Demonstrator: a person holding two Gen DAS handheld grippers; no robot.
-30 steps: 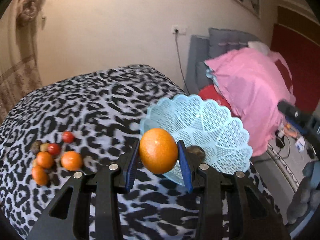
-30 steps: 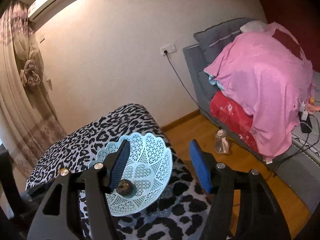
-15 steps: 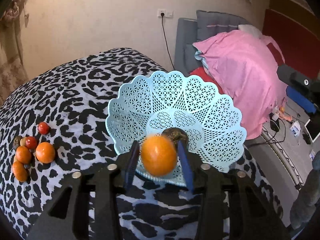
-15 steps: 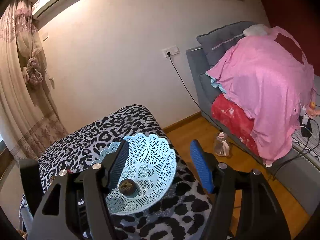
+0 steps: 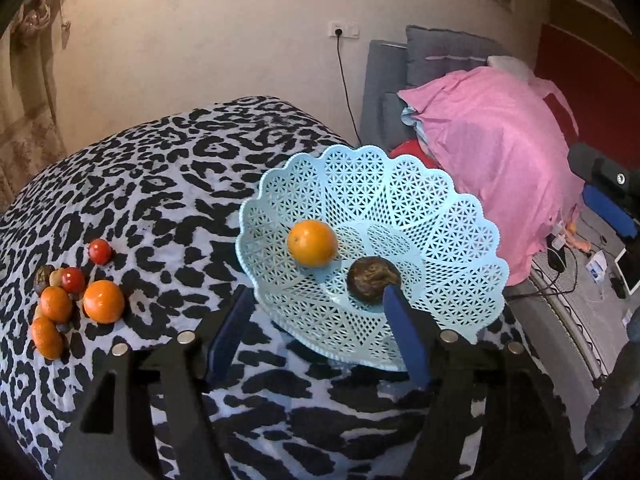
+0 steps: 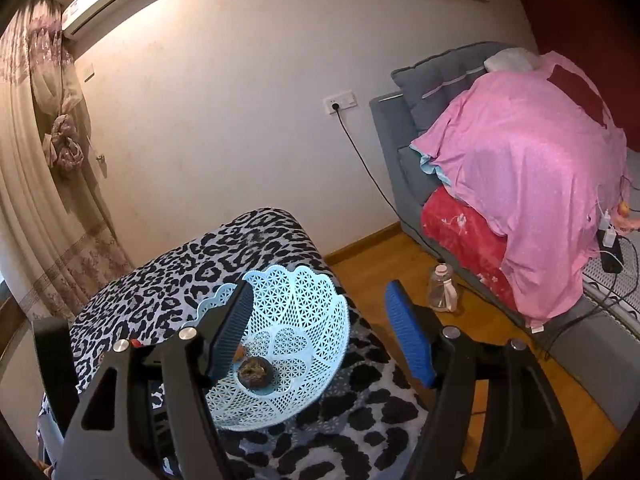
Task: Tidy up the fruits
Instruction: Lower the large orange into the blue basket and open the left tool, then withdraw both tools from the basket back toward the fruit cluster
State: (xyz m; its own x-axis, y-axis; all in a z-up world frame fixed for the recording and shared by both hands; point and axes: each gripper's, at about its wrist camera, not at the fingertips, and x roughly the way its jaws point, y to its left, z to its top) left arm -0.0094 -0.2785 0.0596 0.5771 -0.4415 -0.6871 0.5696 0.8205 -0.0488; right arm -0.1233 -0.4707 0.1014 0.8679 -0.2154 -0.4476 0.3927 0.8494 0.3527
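A bedroom: a leopard-print bedspread (image 5: 168, 184) covers the surface under both grippers, with a sofa under a pink sheet (image 5: 500, 152) beyond.

Nearest the lens, the left gripper (image 5: 316, 304) has its jaws spread wide and holds nothing. Just past its tips the pale blue basket (image 5: 440, 200) sits on the spread, and the orange (image 5: 312, 243) lies inside it, beside a dark wrinkled fruit (image 5: 373, 280). Half a second ago that orange was still clamped between these jaws over the basket's near rim; now it is released and resting on the lattice.

The coming move turns on the loose fruits (image 5: 72, 296): they lie well to the left of the left gripper's jaws, on the bedspread, clear of the basket. They are round, so no long axis matters. The left gripper is the nearer by my judgement.

The right gripper (image 6: 316, 336) hangs above the basket's far side, jaws also wide apart and empty, unchanged from before.
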